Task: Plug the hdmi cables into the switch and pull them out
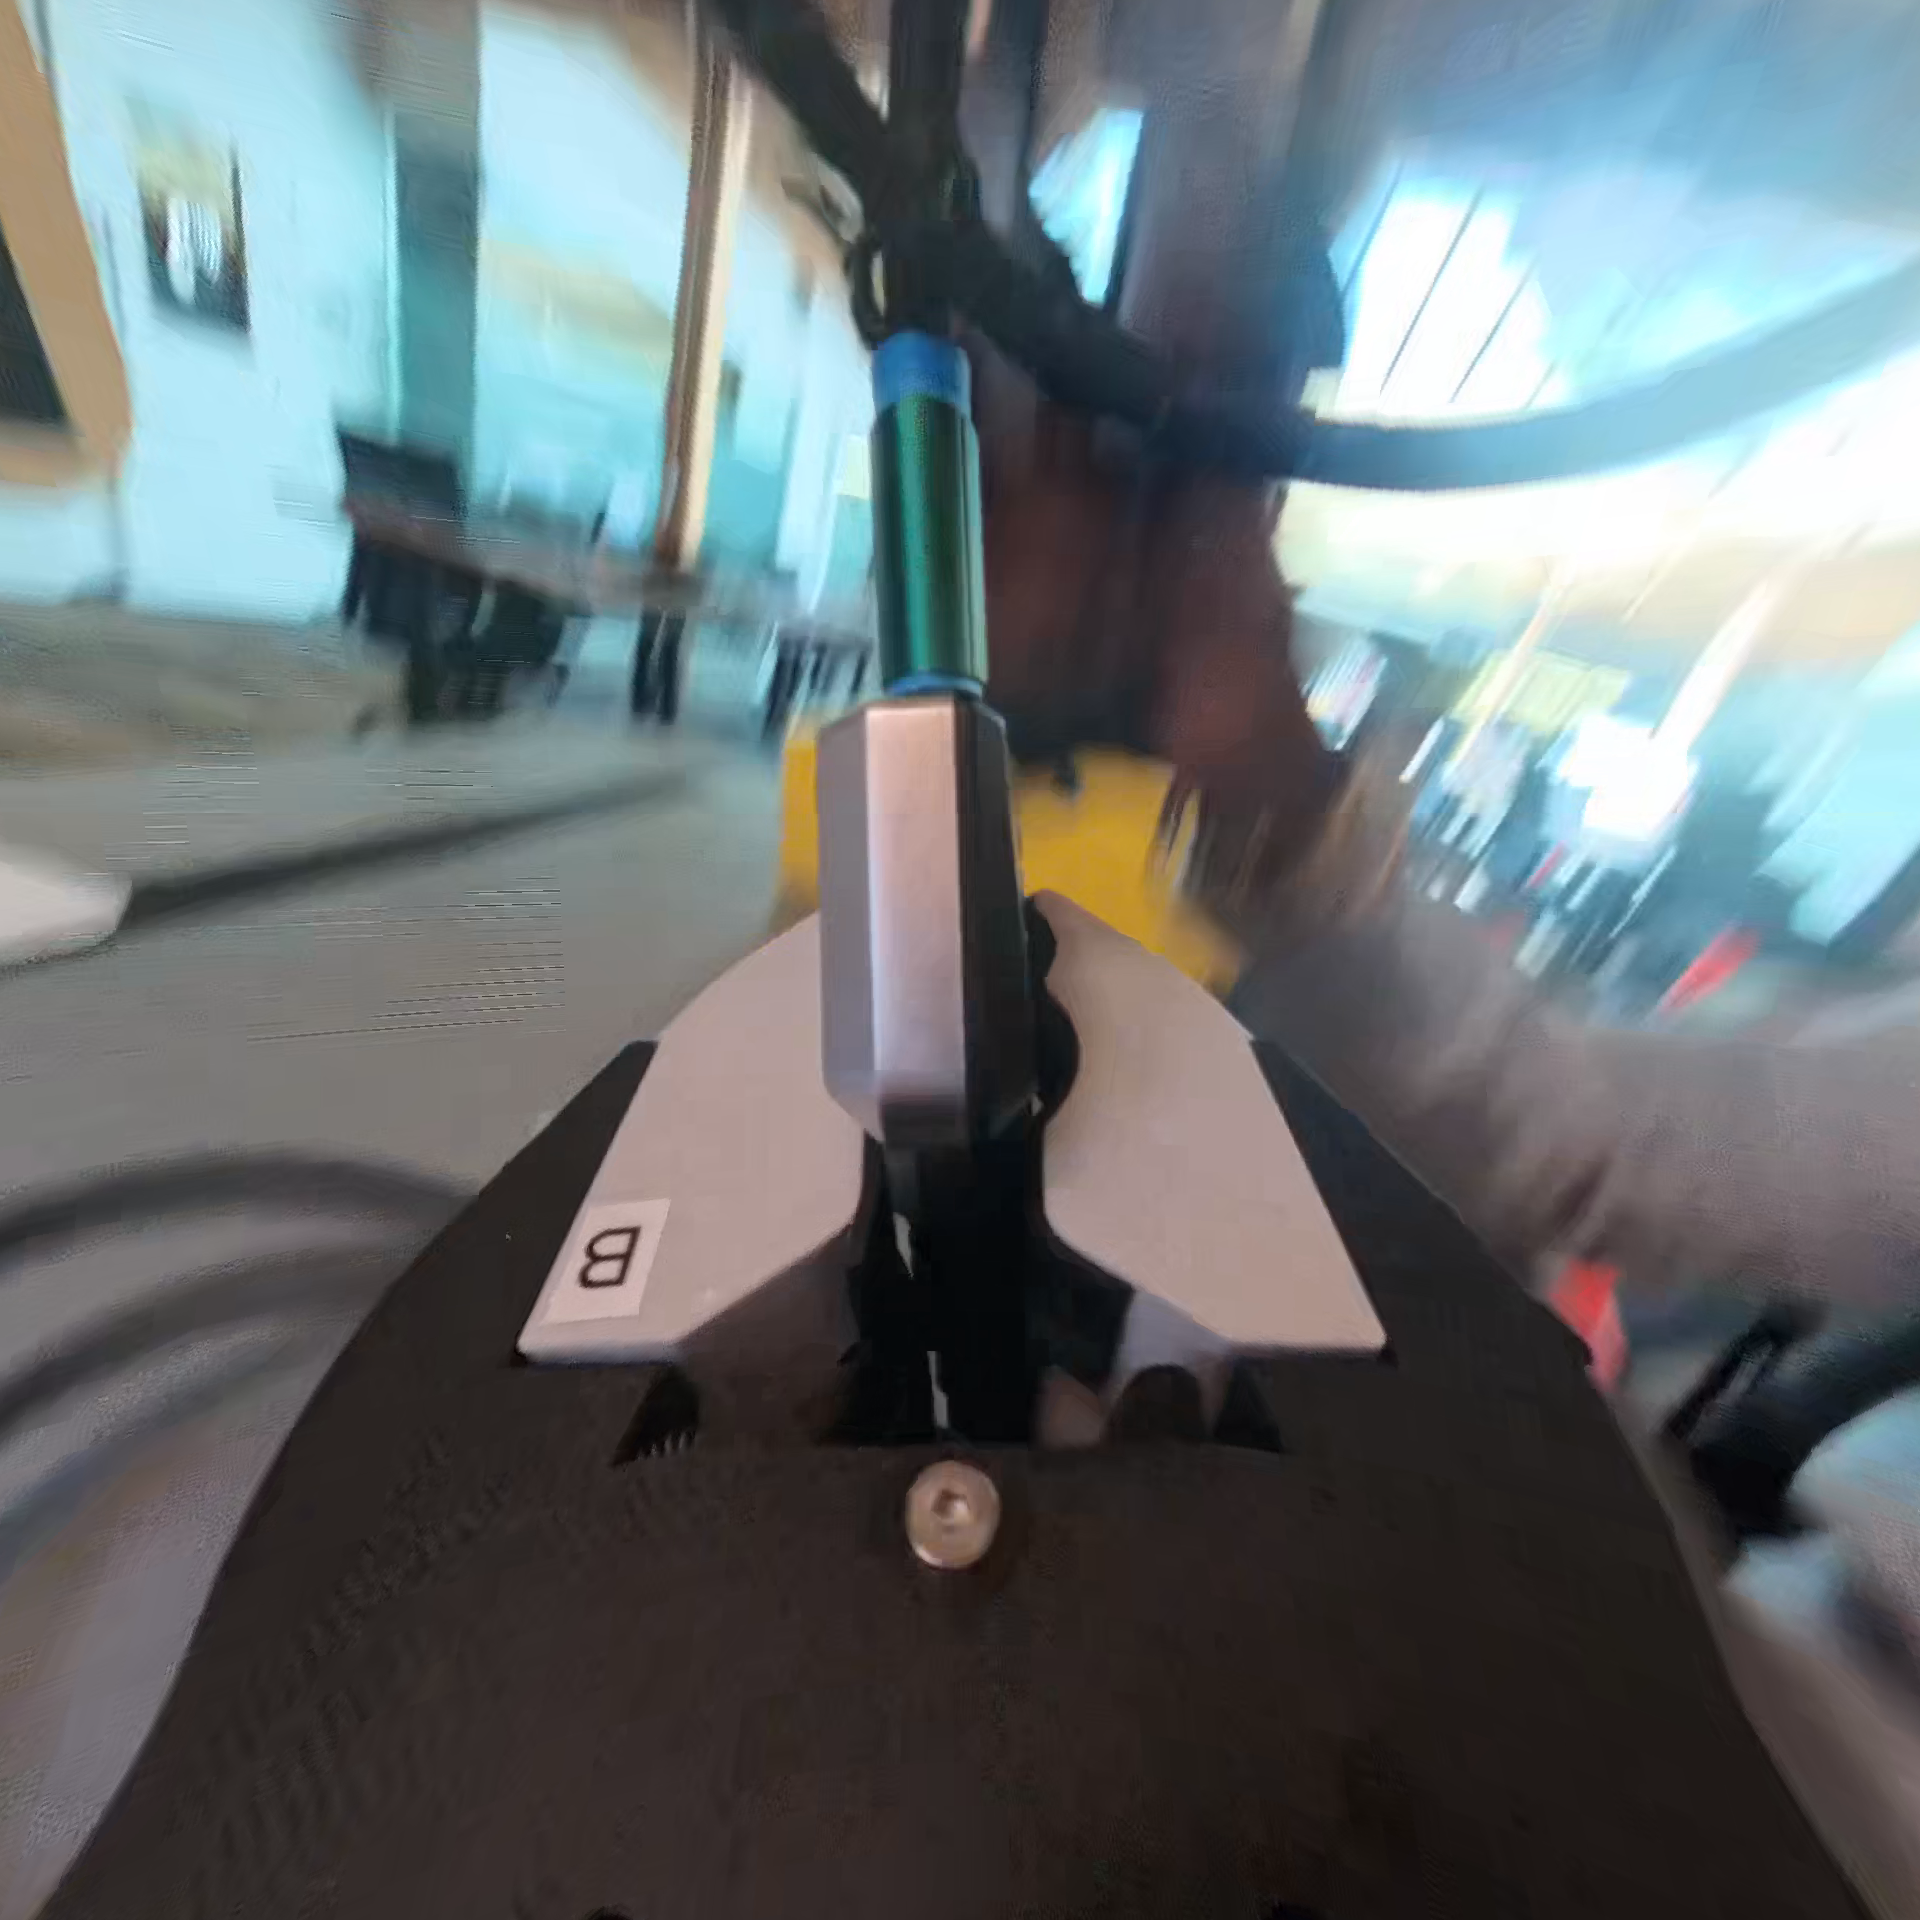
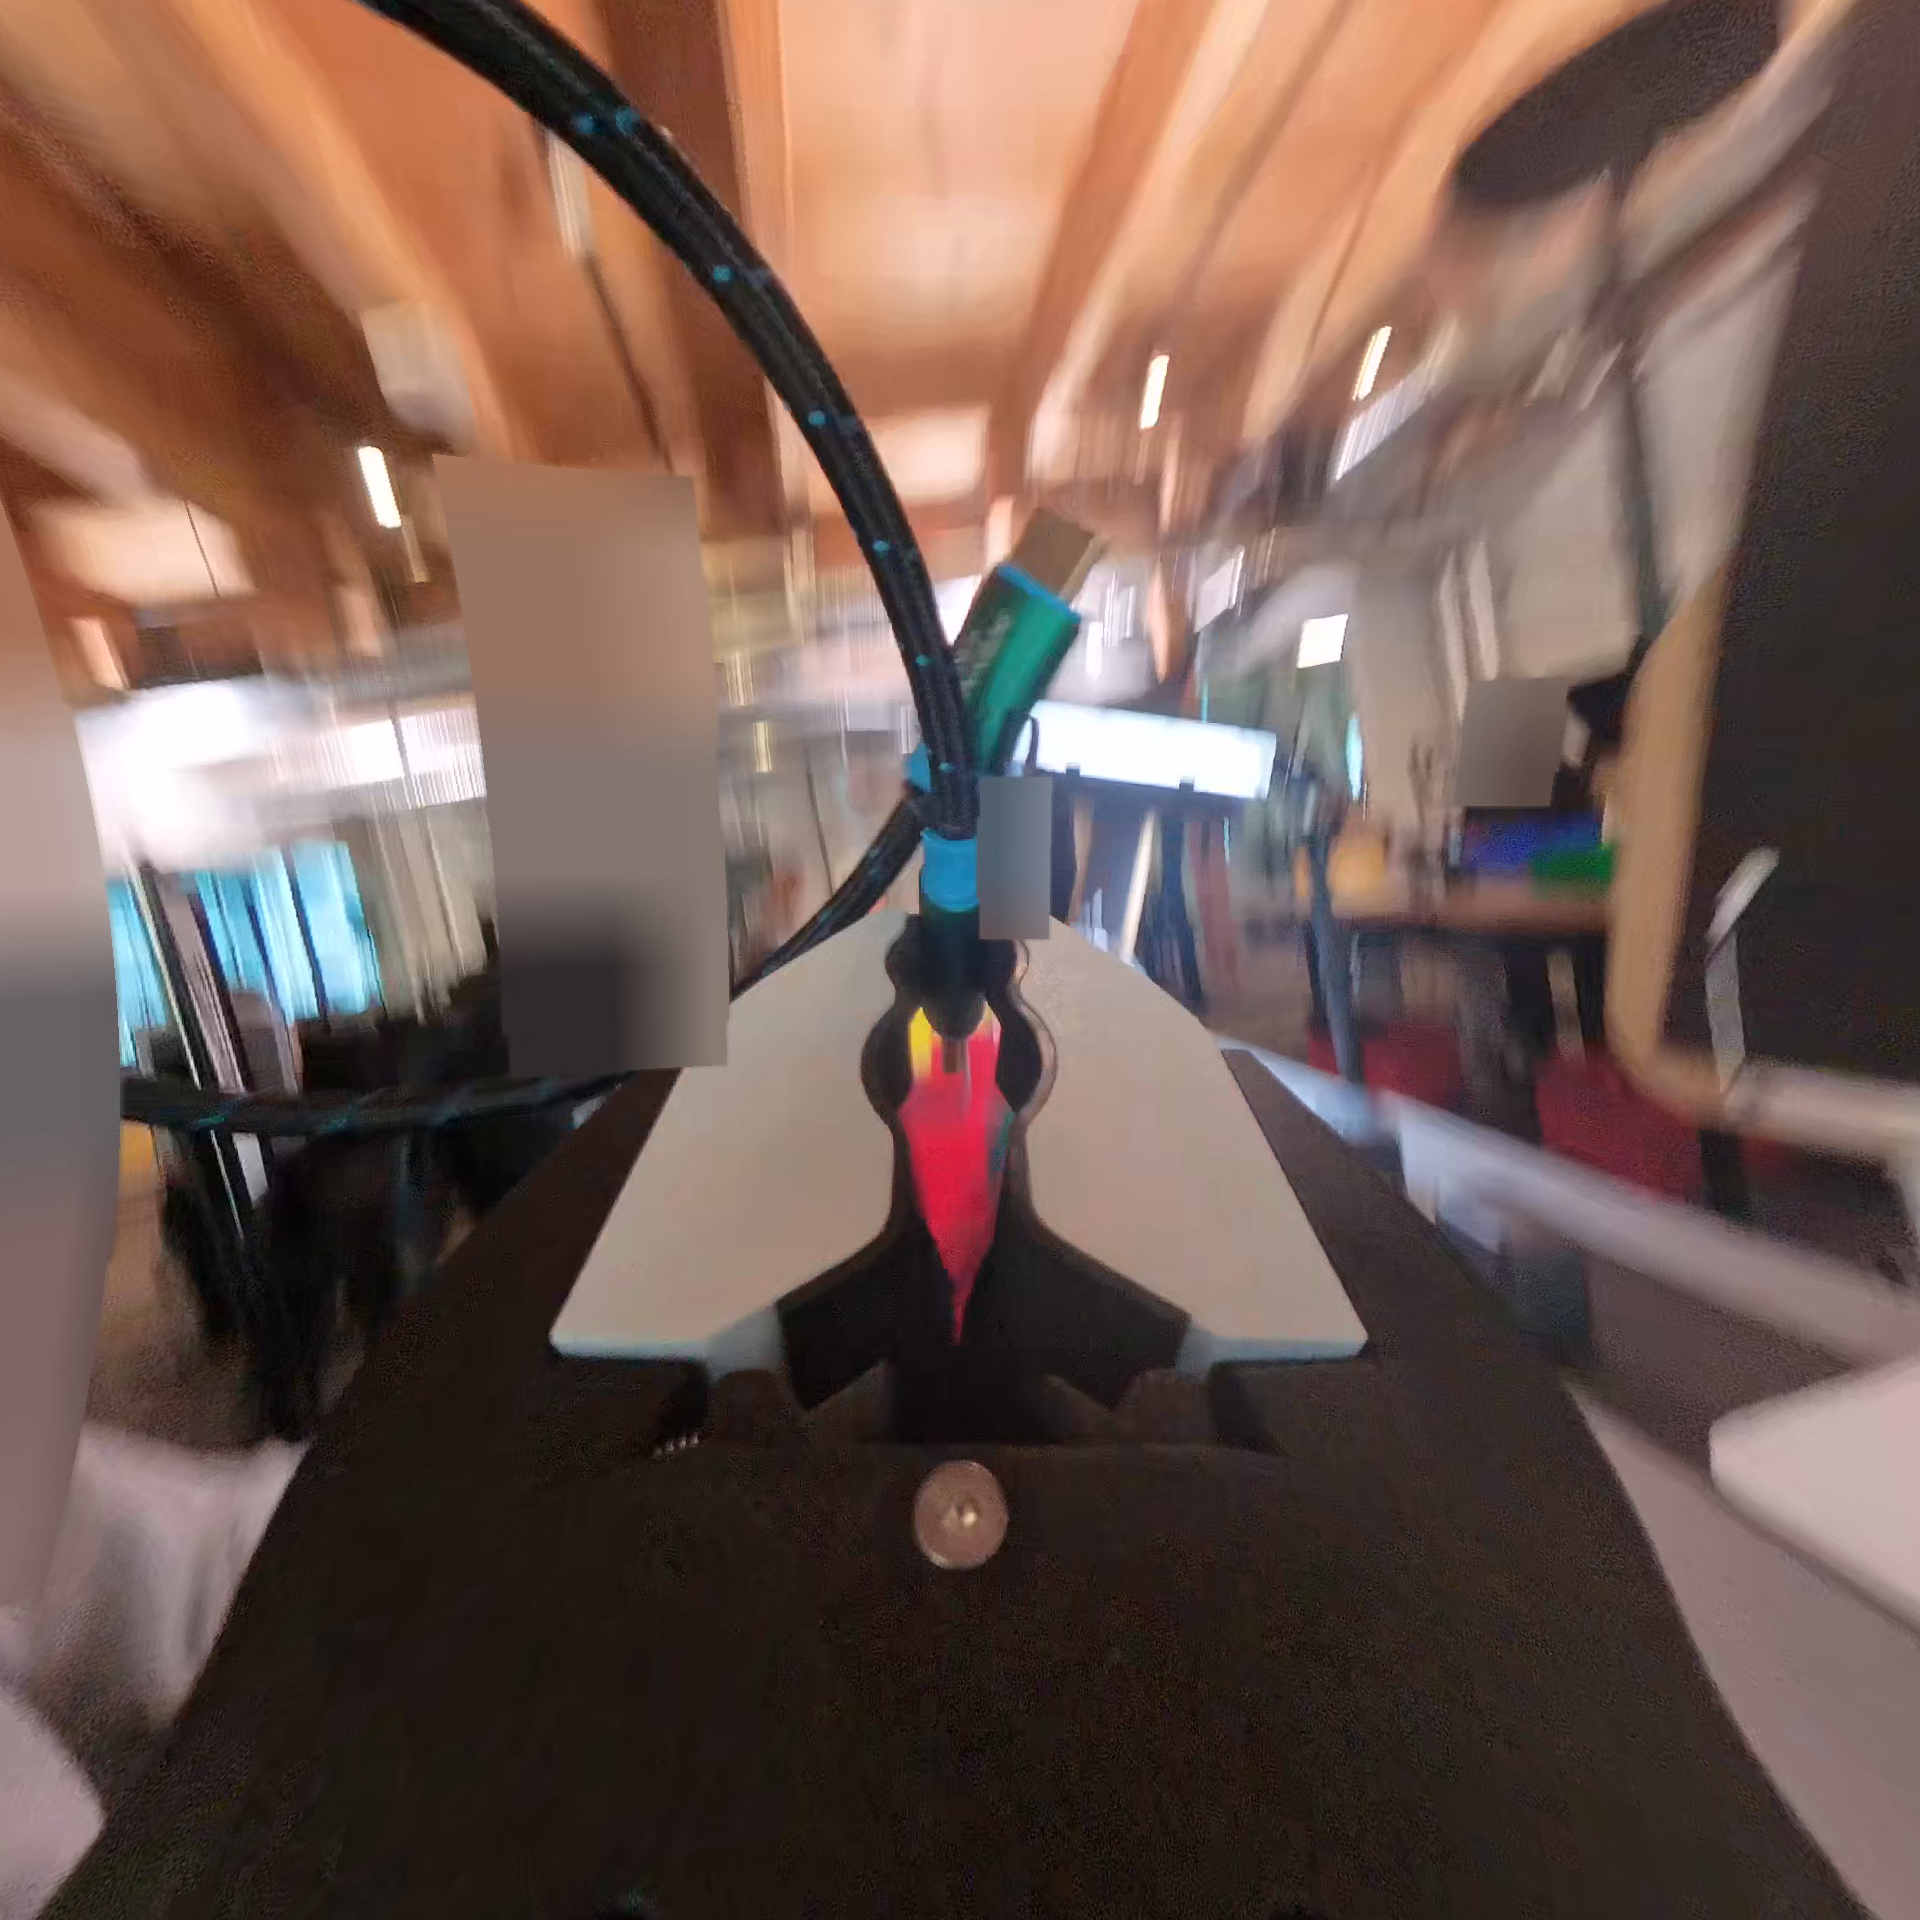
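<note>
The left tongs (image 1: 940,1049) are squeezed nearly shut on a silver plug (image 1: 904,914). The plug stands up between the two grey fingers (image 1: 727,1122), and the left one has a white sticker (image 1: 608,1259) on it. A shiny green sleeve (image 1: 925,540) with blue rings at both ends sticks out of the top of the plug. A black woven cable (image 1: 1039,312) runs up from the sleeve and bends off to the right. Behind the plug there is something yellow (image 1: 1101,852), too blurry to name. The room around it is all smeared. The switch cannot be made out in either view.

The right tongs (image 2: 956,997) are pinched close at their tips on the end of a cable, right by a blue ring (image 2: 948,868). A small gap stays open lower down between the grey fingers (image 2: 1143,1143), and a red blur shows through it. The black cable with blue dots (image 2: 748,281) loops up and off to the top left. Just above the tips, a green plug (image 2: 1018,644) with a gold end points up and to the right, hanging in the air and plugged into nothing. On the far right, a white table edge (image 2: 1766,1475) shows.
</note>
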